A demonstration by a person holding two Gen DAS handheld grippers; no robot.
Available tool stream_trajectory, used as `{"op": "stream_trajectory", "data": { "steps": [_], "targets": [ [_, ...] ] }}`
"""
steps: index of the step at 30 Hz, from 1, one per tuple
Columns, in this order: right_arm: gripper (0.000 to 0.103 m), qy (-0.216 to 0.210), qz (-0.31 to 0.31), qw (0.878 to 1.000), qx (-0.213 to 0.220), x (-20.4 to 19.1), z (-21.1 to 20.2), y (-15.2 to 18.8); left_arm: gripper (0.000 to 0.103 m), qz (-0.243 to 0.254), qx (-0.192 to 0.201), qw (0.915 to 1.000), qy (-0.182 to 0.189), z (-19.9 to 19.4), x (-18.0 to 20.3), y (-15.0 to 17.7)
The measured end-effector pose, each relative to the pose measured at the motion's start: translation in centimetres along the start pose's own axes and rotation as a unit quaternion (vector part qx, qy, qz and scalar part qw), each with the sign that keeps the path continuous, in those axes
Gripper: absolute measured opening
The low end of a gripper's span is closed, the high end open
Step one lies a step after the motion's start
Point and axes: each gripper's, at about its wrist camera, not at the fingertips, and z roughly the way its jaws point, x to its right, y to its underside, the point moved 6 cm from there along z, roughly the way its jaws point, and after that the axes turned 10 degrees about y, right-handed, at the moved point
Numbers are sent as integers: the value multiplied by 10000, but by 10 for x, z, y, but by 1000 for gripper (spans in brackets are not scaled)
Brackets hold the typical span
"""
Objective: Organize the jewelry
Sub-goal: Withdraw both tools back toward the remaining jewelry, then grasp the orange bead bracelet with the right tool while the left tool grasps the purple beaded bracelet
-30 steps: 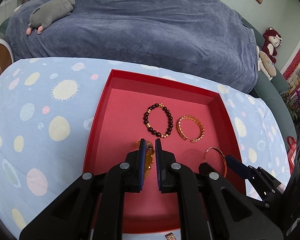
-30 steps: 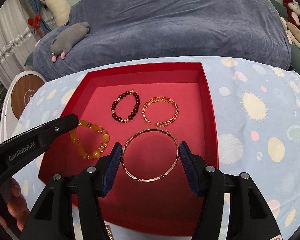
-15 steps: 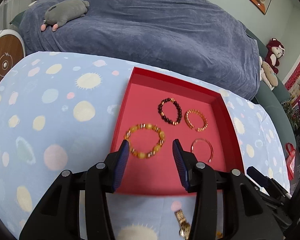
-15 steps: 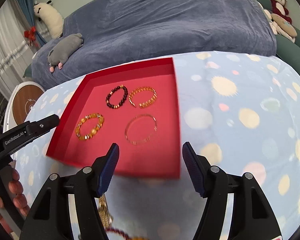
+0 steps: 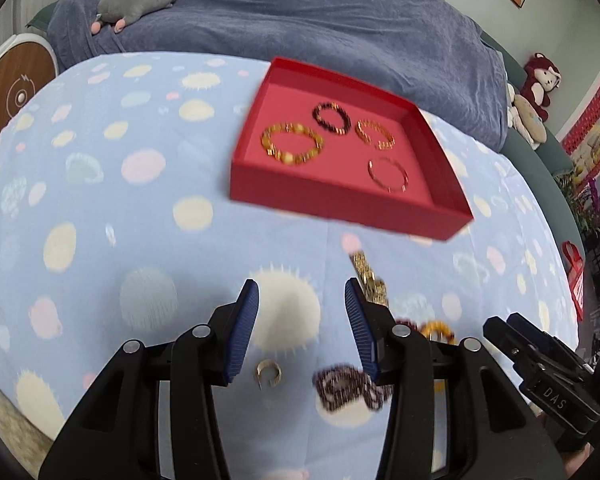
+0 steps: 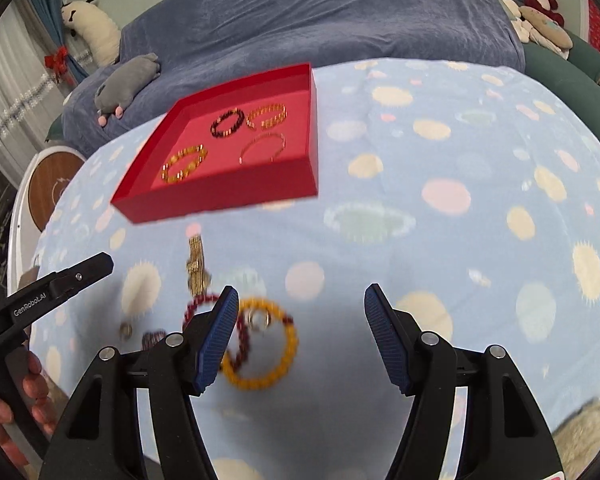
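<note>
Left wrist view: four bracelets (image 5: 292, 144) inside red tray (image 5: 340, 204), slightly blurred.

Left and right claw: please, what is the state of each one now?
Left claw: open, holding nothing, above the spotted blue cloth.
Right claw: open, holding nothing, above the yellow beaded bracelet.

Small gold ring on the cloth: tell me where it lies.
In the left wrist view the small gold ring lies on the spotted cloth, low between the open left gripper fingers, just left of the dark beaded bracelet and well short of the red tray.
</note>
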Motion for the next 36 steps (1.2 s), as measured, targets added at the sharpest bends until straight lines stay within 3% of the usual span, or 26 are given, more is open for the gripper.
{"op": "stream_trajectory", "data": {
  "steps": [5,11,16,19,23,26,29,32,36],
  "targets": [
    [62,15,-28,9999,-115,-2,0,26,43,74,-143,9999,7,0,8,31],
    [40,42,-136,9996,-262,-7,10,39,43,89,-180,9998,21,-1,8,54],
    [36,95,-166,9995,-252,-12,16,35,43,17,-214,9998,7,-1,3,61],
    [25,114,-235,9991,-347,-17,24,36,44,-49,-219,9997,4,-1,0,64],
    [23,212,-352,9988,-282,-21,24,38,44,-51,-210,9998,9,-2,-2,66],
    [8,247,-344,9986,-300,-17,24,39,44,-44,-243,9997,25,-1,-1,68],
    [7,198,-182,9990,-363,-9,21,43,44,7,-255,9997,65,-1,2,71],
    [7,216,-144,9988,-426,-4,17,49,54,90,-252,9996,84,-1,9,73],
    [7,152,-4,9983,-555,1,12,57,54,192,-250,9994,155,2,20,73]
  ]
}}
